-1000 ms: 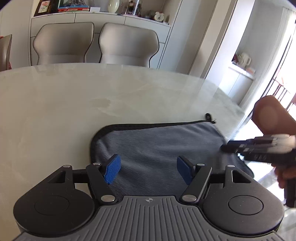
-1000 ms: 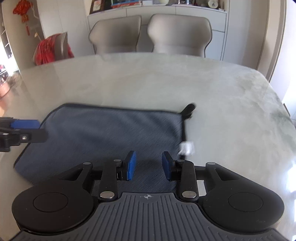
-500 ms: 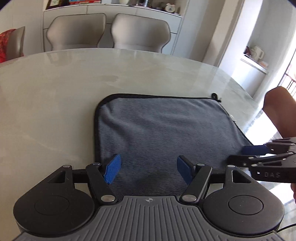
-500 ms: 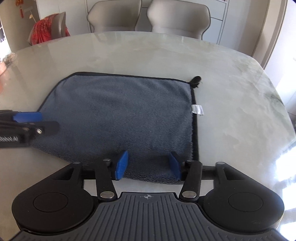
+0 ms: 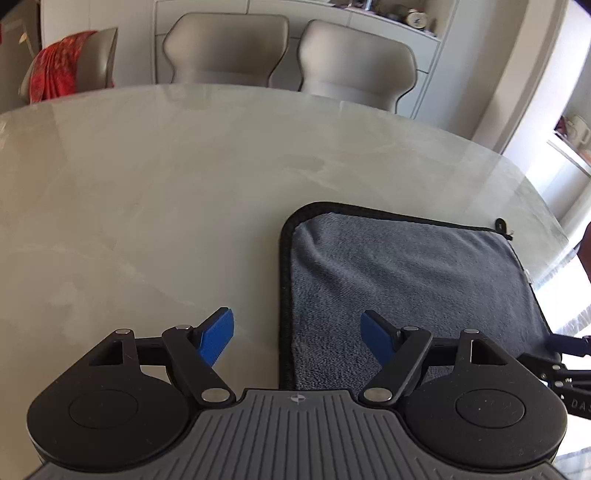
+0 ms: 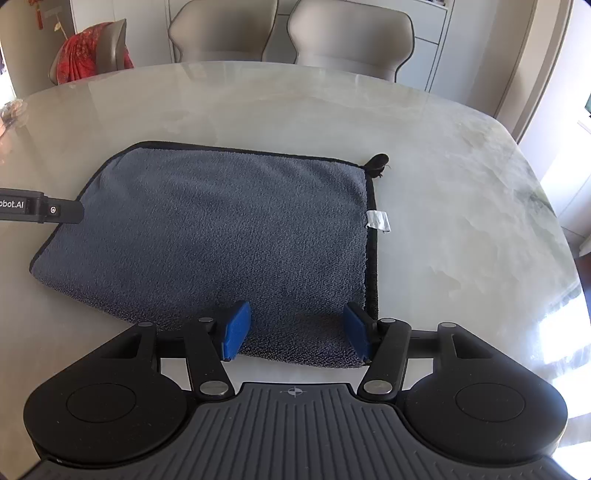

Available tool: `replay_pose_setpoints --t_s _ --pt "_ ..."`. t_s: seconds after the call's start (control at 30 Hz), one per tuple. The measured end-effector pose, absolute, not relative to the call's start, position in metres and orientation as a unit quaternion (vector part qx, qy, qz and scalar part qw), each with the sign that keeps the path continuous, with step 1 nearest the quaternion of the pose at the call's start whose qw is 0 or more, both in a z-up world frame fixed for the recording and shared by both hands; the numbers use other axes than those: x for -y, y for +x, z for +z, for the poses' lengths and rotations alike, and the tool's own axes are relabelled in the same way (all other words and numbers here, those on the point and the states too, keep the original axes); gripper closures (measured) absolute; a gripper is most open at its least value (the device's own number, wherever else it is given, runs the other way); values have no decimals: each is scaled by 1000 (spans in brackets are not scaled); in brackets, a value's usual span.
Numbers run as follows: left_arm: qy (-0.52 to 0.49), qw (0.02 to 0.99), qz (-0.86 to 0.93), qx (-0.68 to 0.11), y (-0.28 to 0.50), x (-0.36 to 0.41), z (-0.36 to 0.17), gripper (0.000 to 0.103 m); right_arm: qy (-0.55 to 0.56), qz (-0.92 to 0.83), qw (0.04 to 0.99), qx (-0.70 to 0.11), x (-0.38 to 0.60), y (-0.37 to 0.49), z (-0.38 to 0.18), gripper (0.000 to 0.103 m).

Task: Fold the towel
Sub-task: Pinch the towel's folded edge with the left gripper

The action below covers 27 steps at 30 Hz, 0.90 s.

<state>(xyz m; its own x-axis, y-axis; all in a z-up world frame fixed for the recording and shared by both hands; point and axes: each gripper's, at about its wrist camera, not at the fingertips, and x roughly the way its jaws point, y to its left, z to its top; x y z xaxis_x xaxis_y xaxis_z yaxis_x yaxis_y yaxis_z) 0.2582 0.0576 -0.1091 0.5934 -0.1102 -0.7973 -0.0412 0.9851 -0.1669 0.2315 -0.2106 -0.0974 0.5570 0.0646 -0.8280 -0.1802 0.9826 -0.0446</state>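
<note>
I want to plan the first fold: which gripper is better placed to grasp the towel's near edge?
Probably the right gripper: open, its fingers straddle the towel near edge. The left gripper, also open, straddles the left edge.

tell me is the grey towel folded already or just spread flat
Folded, it seems: the towel lies flat on the table, but its near edge shows a second layer beneath. Both the left gripper and right gripper are open, holding nothing.

Left gripper (image 6: 40,210) — "obot.AI"; right gripper (image 5: 569,369) — "DAS".

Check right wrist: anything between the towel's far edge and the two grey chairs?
Only bare marble table between the towel and the chairs, in the right wrist view.
</note>
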Motion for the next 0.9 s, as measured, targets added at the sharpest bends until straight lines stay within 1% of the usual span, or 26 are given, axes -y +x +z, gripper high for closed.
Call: replay_pose_setpoints --t_s 0.1,0.2,0.23,0.27,0.33,0.43,0.5,0.53,0.57,0.6,0.63,0.67,0.7,0.73,0.77,0.8,0.9 --pt "-91 881 -16 -464 261 -58 -115 23 -60 70 880 -465 211 231 -98 46" --pt "-80 882 -17 -463 261 -54 -117 19 -60 70 880 -466 212 232 -96 46" --pt "-79 882 -18 -465 261 -53 -118 14 -60 70 880 -466 212 231 -97 46" --pt "-78 880 -21 -468 261 -52 -119 6 -60 70 880 -466 212 231 -97 46" --pt "-76 875 -24 -477 263 -48 -120 1 -60 70 880 -466 213 231 -97 46" --pt "-64 872 -24 -484 264 -43 -121 1 -59 70 880 -466 213 230 -97 46" --pt "-56 872 -27 -485 263 -40 -120 3 -59 70 880 -466 213 231 -97 46" --pt "-52 874 -30 -482 262 -40 -119 8 -59 70 880 -466 213 231 -97 46" --pt "-48 875 -34 -480 262 -39 -117 17 -58 70 880 -466 213 231 -97 46" --pt "-43 876 -37 -478 261 -38 -116 22 -57 69 880 -466 214 231 -97 46" --pt "-40 877 -41 -476 260 -37 -114 35 -57 69 880 -465 214 231 -97 46" --pt "-40 878 -45 -475 260 -38 -113 54 -58 69 881 -465 214 231 -97 46" --pt "-44 876 -52 -477 261 -38 -111 60 -58 69 881 -465 214 231 -97 46" --pt "-49 873 -57 -481 261 -38 -110 70 -58 68 881 -464 214 230 -97 46" --pt "-55 871 -62 -484 262 -38 -109 87 -58 68 882 -463 215 230 -97 46" --pt "-62 869 -69 -486 262 -39 -108 92 -58 67 882 -462 215 230 -97 46" --pt "-74 870 -76 -481 258 -38 -99 92 -59 62 888 -452 217 228 -92 46"
